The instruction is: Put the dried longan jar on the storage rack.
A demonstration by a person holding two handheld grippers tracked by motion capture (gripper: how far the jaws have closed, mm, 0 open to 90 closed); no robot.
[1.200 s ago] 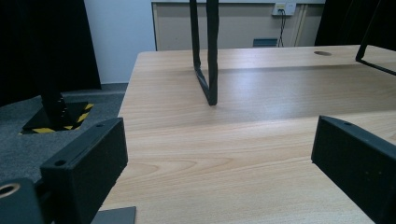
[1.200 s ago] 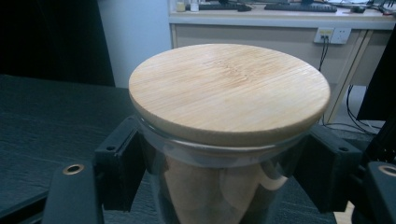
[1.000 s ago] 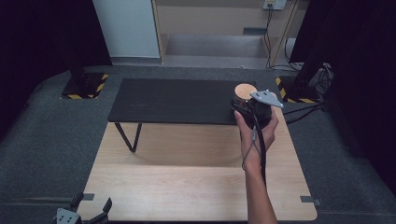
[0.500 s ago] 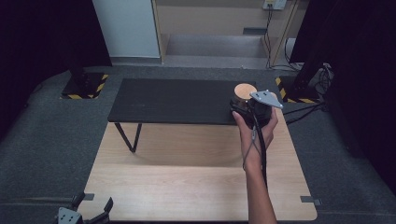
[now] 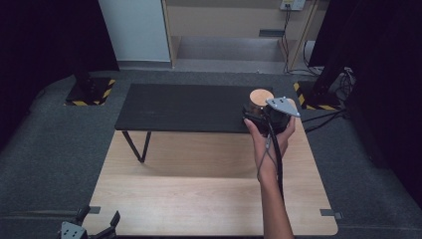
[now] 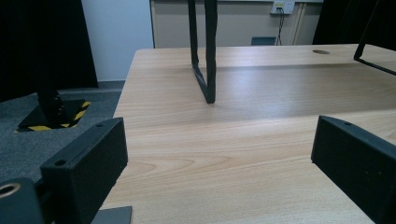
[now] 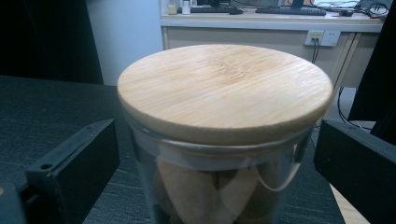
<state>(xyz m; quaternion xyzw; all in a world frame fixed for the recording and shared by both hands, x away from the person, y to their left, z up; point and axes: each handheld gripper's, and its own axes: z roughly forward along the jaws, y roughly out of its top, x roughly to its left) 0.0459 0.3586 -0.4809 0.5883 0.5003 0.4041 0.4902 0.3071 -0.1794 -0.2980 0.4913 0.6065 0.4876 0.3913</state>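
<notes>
Bamboo-lidded clear glass jar point(image 7: 224, 140) stands at the right end of the black bench point(image 5: 184, 107), between the wide-spread jaws of the right claw point(image 5: 261, 115), while the left claw point(image 5: 89, 230) gapes wide over the pale wooden bench point(image 6: 243, 149).

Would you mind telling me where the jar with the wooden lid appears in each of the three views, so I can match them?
High view: the jar stands at the right end of the black raised shelf, just ahead of the right gripper.
Left gripper view: not in it.
Right gripper view: the jar fills the centre, between the open jaws.
Shared landmark: the black raised shelf; its legs stand on the wooden table.
</notes>
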